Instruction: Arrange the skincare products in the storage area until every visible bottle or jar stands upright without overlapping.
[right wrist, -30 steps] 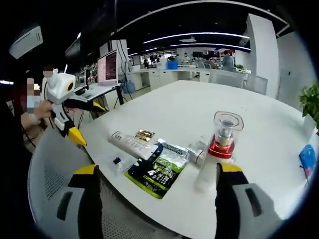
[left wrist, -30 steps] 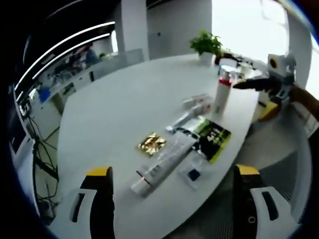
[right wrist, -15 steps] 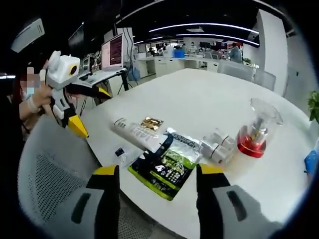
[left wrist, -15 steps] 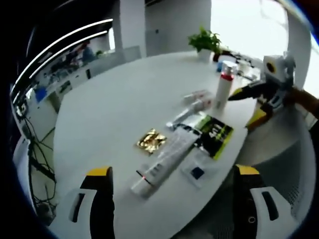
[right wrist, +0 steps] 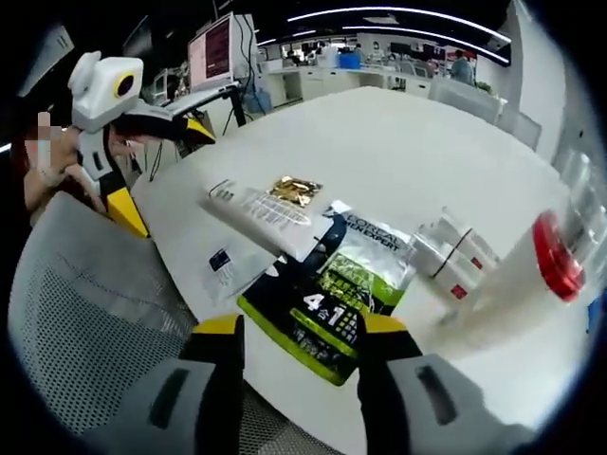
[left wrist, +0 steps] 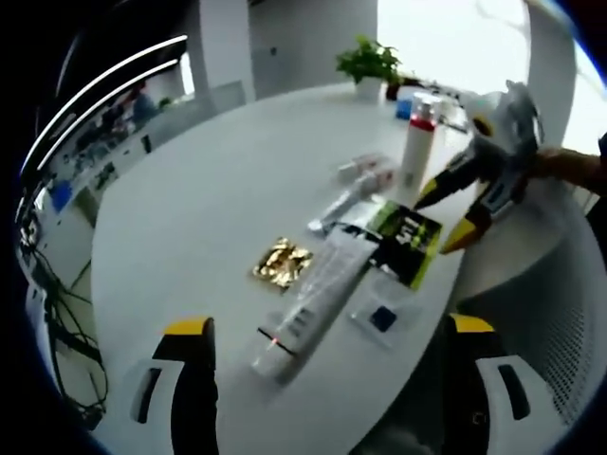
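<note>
On the white bench (left wrist: 218,190), at about 12 o'clock from my left claw (left wrist: 327,374), a long white tube (left wrist: 313,308) is lying flat, with a crumpled gold sachet (left wrist: 282,263) just beside it at 10 o'clock. My left claw is hanging over the near edge of the bench with its jaws wide apart and nothing between them. Beyond the tube a green and black sachet (left wrist: 406,242) is lying flat, a small clear packet (left wrist: 377,318) with a dark square is sitting near the bench edge, and a thinner tube (left wrist: 343,204) and a small white box (left wrist: 360,166) are lying further off. At 1 o'clock a tall white bottle (left wrist: 415,142) with a red collar and clear cap is standing upright, and a potted plant (left wrist: 368,66) is sitting at the far edge.

In the right gripper view my right claw (right wrist: 299,332) is hovering just over the near end of the green and black sachet (right wrist: 341,299), its jaws a narrow gap apart and gripping nothing. The long white tube (right wrist: 261,213) is lying at 11 o'clock with the gold sachet (right wrist: 296,190) beyond it. The small white box (right wrist: 453,265) is lying at 2 o'clock, touching the white bottle (right wrist: 517,280), which is looking tilted here. My left claw (right wrist: 194,133) is showing at 10 o'clock, off the bench edge above a grey mesh chair (right wrist: 85,313).
</note>
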Demonstrator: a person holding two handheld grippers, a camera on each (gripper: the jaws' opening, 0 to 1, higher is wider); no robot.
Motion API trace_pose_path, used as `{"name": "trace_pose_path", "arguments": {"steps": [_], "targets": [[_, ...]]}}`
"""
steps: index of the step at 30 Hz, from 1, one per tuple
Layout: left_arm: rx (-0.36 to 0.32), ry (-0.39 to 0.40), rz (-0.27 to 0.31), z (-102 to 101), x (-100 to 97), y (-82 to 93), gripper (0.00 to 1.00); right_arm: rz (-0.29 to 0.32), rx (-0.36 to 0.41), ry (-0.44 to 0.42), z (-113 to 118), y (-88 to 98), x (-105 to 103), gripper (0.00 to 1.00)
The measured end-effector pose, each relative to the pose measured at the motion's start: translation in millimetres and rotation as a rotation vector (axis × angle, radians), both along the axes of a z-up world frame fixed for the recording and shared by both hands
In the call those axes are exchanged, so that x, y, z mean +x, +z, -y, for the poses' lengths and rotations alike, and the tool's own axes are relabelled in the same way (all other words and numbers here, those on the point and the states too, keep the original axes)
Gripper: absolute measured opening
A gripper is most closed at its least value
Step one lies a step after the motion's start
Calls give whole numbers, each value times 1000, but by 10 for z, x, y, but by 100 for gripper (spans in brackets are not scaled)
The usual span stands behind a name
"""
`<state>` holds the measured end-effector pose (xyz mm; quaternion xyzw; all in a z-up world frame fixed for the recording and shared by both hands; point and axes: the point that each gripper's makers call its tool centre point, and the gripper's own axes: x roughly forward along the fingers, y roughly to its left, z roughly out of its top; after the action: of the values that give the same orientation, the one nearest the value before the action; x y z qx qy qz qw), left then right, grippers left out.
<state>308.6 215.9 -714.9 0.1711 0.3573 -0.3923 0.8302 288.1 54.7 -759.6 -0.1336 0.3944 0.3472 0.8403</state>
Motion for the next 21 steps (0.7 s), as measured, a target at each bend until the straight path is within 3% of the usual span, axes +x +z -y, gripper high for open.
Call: {"name": "trace_pose_path", "arguments": {"steps": [10,18,21], "targets": [[2,-24,-27,5,22,-55,97,-43,-53,17,-55,-151,65,41],[14,-50,-46,20,18,-116,97,-50,-168,47,24,-223,121,34],[36,-64,-48,7,18,-148,97,-56,-167,41,6,-229,156,34]]}}
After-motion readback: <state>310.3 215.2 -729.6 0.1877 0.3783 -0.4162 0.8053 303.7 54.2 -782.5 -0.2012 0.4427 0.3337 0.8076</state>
